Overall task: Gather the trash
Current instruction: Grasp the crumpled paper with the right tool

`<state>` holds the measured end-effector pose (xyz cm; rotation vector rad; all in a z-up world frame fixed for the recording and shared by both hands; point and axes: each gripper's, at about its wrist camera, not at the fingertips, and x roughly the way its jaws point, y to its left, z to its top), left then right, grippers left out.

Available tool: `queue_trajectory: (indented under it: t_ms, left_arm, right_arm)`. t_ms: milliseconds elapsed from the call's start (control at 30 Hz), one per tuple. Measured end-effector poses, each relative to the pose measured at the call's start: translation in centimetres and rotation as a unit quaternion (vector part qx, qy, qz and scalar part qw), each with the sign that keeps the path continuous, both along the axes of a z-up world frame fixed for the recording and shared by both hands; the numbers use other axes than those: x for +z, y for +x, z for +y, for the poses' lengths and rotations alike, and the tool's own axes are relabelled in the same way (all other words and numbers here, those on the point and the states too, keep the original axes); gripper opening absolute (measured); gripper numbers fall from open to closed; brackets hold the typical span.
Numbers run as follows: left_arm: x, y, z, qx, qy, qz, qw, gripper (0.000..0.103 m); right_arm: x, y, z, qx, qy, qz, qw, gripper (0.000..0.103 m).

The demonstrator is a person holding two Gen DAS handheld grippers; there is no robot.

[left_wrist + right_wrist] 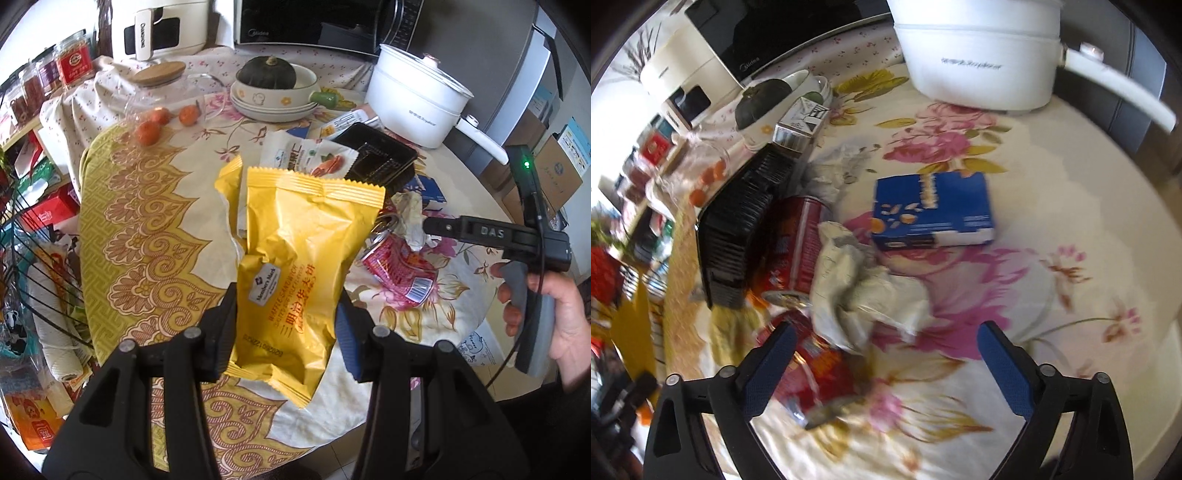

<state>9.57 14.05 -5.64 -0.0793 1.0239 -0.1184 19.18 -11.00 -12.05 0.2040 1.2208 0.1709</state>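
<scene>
My left gripper [286, 306] is shut on a yellow snack packet [295, 258], its pads pressing the packet's lower sides and holding it above the table. In the left wrist view a hand [554, 317] holds my right gripper [443, 226] over the trash pile. Seen from its own camera, the right gripper [886, 332] is open with nothing between its fingers. It hangs just above a crumpled white paper [864, 291] and a crushed red can [816, 373]. A second red can [798, 240], a black plastic tray [738, 229] and a blue box [934, 210] lie beyond.
A white electric pot [979, 55] stands at the back right. Stacked bowls with a dark squash [273, 92], a glass jar [162, 92] with oranges beside it, and a microwave [314, 22] fill the back. A white snack wrapper [306, 155] lies mid-table. A wire rack [22, 240] stands off the left edge.
</scene>
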Motion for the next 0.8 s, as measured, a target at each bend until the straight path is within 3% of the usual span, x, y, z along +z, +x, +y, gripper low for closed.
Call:
queue_trajectory:
  t_ms: [233, 367, 433, 533, 800]
  left_arm:
    - [-0.6, 0.2, 0.4, 0.008, -0.006, 0.013, 0.9999, 0.05]
    - [-0.8, 0.4, 0.0, 0.005, -0.003, 0.017, 0.9998, 0.05]
    - [-0.8, 0.5, -0.3, 0.004, -0.001, 0.017, 0.9998, 0.05]
    - [-0.7, 0.6, -0.6, 0.004, 0.0, 0.018, 0.9998, 0.05]
    - [-0.2, 0.7, -1.3, 0.004, -0.007, 0.012, 0.9999, 0.05]
  right_arm:
    - [-2.0, 0.9, 1.7, -0.002, -0.01, -0.001, 1.0, 0.075]
    - [-2.5, 1.2, 1.3, -0.012, -0.003, -0.014, 1.0, 0.069]
    - [-2.5, 1.3, 1.2, -0.006, 0.009, -0.017, 1.0, 0.052]
    - [-2.3, 1.2, 1.0, 0.007, 0.014, -0.013, 1.0, 0.042]
    - [0.5, -0.1, -1.3, 0.023, 0.013, -0.021, 0.999, 0.038]
